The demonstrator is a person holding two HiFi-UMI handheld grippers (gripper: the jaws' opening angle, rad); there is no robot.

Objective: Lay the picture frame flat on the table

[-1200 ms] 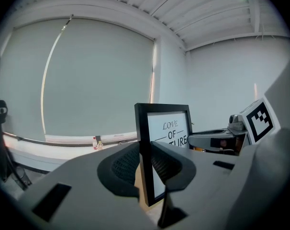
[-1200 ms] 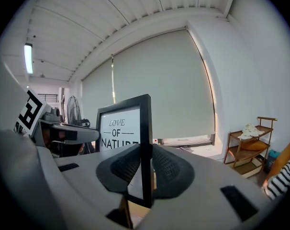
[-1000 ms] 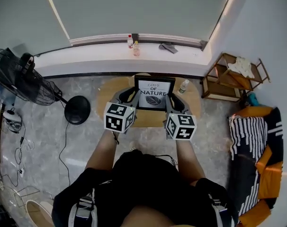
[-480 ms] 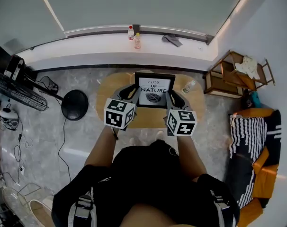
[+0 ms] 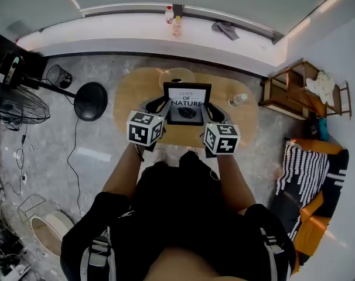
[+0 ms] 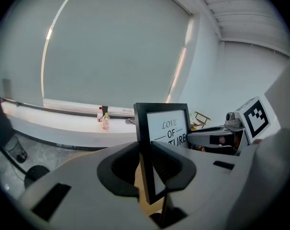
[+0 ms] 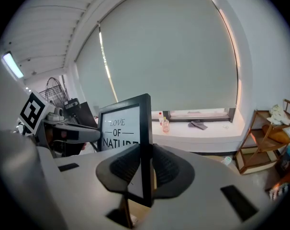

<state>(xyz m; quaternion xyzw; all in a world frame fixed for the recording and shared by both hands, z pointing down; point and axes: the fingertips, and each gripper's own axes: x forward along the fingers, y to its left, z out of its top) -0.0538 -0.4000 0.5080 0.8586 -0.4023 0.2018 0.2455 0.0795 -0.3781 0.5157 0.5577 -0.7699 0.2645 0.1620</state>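
A black picture frame (image 5: 187, 102) with a "LOVE OF NATURE" print is held upright over the round wooden table (image 5: 133, 92). My left gripper (image 5: 159, 106) is shut on the frame's left edge, and my right gripper (image 5: 216, 110) is shut on its right edge. In the left gripper view the frame (image 6: 168, 126) stands edge-on between the dark pads of the left gripper (image 6: 146, 164), with the right gripper (image 6: 217, 138) beyond. In the right gripper view the frame (image 7: 122, 127) is pinched the same way by the right gripper (image 7: 146, 169). Whether its bottom edge touches the table is hidden.
A clear bottle (image 5: 238, 99) lies on the table at the right, and a glass dish (image 5: 176, 76) sits behind the frame. A fan's round black base (image 5: 90, 101) stands on the floor to the left, a wooden shelf (image 5: 300, 89) to the right. Two bottles (image 5: 173, 17) stand on the windowsill.
The head view has swung, so the table and frame sit higher in the picture. The frame looks shorter and more foreshortened than before. Both grippers still hold its side edges.
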